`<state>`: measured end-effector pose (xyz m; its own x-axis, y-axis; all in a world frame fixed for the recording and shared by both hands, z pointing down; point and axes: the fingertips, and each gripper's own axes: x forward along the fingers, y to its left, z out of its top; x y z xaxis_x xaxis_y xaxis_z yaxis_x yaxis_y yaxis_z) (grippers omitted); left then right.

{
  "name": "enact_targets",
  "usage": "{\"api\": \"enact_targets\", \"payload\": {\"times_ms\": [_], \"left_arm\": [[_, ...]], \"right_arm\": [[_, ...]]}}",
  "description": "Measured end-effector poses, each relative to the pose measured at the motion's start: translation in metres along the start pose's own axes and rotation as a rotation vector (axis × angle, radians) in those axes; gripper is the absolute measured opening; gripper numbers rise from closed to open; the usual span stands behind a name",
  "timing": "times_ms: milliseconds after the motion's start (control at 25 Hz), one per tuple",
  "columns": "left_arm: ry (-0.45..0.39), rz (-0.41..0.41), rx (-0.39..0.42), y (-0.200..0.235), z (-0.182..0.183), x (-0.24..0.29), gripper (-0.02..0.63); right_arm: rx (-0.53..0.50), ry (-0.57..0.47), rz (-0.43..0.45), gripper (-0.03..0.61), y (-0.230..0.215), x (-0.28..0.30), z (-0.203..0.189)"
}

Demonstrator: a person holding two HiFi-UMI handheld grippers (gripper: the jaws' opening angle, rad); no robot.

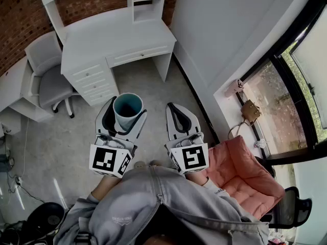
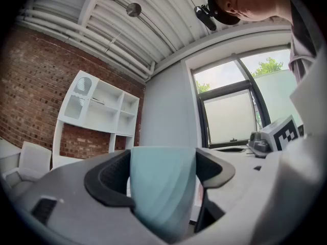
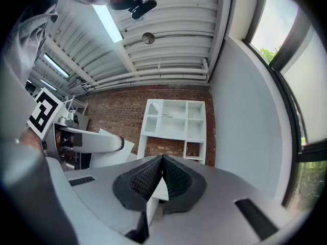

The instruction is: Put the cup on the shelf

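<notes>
1. The teal cup [image 1: 127, 106] sits upright, mouth up, clamped in the left gripper [image 1: 125, 114]. It's up in the air over the grey floor [image 1: 153, 93], just in front of the white desk [image 1: 112, 37].
2. In the left gripper view the jaws are spread pretty wide, with the black pads [image 2: 110, 177] pressing on either side of the cup [image 2: 162, 188]. So it's a firm hold on a fat object.
3. The right gripper [image 1: 177, 114] is just beside the left one, and it's carrying nothing. Its own view shows the ribbed pads [image 3: 148, 180] squeezed together with no gap.
4. The white shelf [image 3: 173, 124] stands on the desk against the brick wall [image 1: 20, 14], well apart from the cup.
5. Other stuff: a grey chair [image 1: 48, 80] left of the desk, and a pink cushion [image 1: 245, 172] by the window [image 1: 286, 101] on the right.
</notes>
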<state>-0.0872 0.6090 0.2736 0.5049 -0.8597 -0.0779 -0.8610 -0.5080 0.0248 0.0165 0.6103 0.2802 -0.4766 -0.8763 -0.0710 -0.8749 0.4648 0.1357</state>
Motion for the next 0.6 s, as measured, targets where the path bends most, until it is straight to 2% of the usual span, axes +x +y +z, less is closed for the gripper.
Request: {"api": "enact_targets", "payload": {"times_ms": [280,600], "left_arm": [[0.003,-0.043,-0.015,0.007,-0.004,0.007,0.383],[-0.015,-0.100,-0.003,0.041,-0.001,0.022,0.385]], "right_arm": [[0.023,-0.010,-0.025,0.028,0.003,0.016,-0.003],[0.024,-0.014,-0.088,0.028,0.012,0.042,-0.003]]}}
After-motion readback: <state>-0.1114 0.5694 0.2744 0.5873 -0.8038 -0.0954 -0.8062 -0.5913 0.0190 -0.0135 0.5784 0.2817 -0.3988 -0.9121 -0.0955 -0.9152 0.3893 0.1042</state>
